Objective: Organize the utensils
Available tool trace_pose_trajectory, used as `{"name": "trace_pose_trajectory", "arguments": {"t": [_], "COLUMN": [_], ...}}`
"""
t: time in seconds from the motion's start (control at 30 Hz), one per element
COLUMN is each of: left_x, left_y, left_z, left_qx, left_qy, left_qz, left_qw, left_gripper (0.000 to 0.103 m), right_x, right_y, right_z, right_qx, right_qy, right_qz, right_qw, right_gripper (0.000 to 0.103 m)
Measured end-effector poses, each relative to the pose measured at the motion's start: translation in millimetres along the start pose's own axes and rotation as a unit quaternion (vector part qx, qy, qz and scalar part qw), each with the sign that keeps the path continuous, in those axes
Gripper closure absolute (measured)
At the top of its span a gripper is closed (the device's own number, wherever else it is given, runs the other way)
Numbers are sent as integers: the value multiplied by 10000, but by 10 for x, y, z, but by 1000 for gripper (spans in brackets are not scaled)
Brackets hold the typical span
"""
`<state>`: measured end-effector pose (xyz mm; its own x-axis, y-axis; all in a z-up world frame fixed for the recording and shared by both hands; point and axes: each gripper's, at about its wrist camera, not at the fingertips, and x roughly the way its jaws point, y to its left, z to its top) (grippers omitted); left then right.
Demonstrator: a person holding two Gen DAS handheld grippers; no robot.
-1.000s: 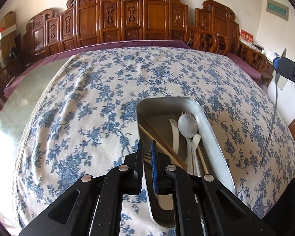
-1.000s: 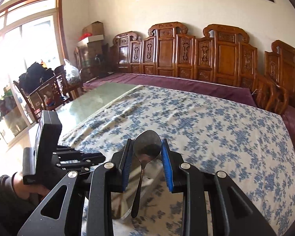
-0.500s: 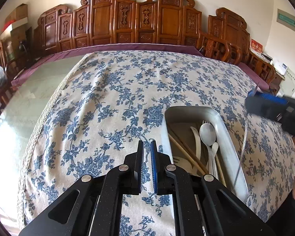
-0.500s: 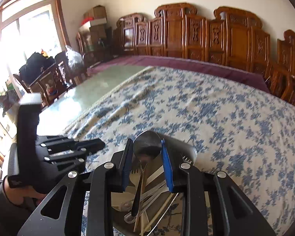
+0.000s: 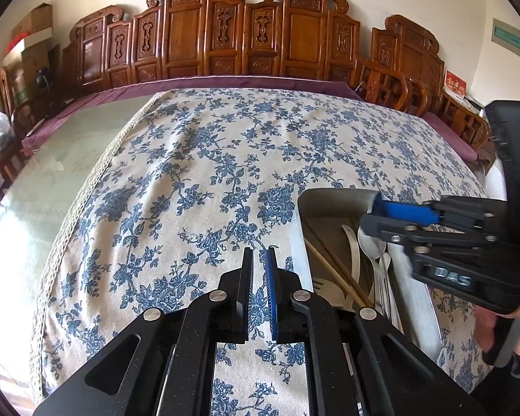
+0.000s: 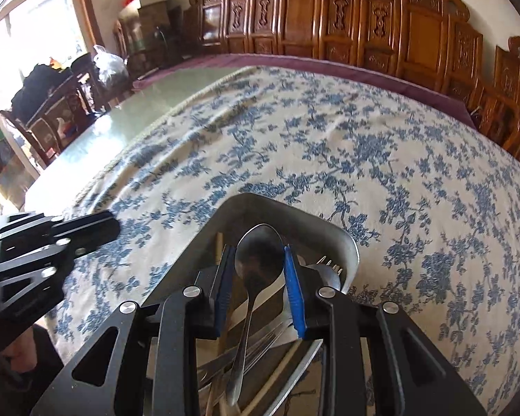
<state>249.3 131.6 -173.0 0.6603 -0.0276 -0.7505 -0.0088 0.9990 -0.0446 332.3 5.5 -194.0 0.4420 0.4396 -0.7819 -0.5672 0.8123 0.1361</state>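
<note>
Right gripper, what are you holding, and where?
The right gripper holds a metal spoon, jaws pressing the sides of its bowl, handle hanging over the metal tray.

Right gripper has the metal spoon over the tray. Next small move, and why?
Probably lower a little further, then open. The right gripper grips the steel spoon by its bowl, handle hanging into the oblong metal tray among the forks and chopsticks. The left gripper is shut, empty, beside the tray.

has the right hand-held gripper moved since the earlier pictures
Yes. The right hand-held gripper, shut on the metal spoon, has come down over the metal tray, with the carved chairs now higher in its view.
</note>
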Motion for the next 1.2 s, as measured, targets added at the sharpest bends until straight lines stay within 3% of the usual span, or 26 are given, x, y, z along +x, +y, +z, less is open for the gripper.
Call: {"name": "trace_pose_trajectory", "arguments": {"t": [0.13,0.57,1.03,1.2], "left_x": [-2,10,-232,-411], "left_y": [5,-5,-246,-420], "left_z": [-5,-17,-77,-121], "left_qx": [-8,3,67,145], "left_qy": [-8,-11,-145,-206], "left_qz": [19,67,85,88], "left_qw": [10000,10000,9998,9996], "left_gripper": [97,97,97,74], "right_x": [188,286,-610,-973], "right_y": [-21,-115,-156,-251], "right_z": [20,59,-276,-501], "right_qx": [32,197,355,514], "right_qy": [135,-14,-643,-818], "right_qz": [71,230,-26,-175], "right_qw": [9999,9995,9973,9952], "right_gripper": [72,67,67,62]}}
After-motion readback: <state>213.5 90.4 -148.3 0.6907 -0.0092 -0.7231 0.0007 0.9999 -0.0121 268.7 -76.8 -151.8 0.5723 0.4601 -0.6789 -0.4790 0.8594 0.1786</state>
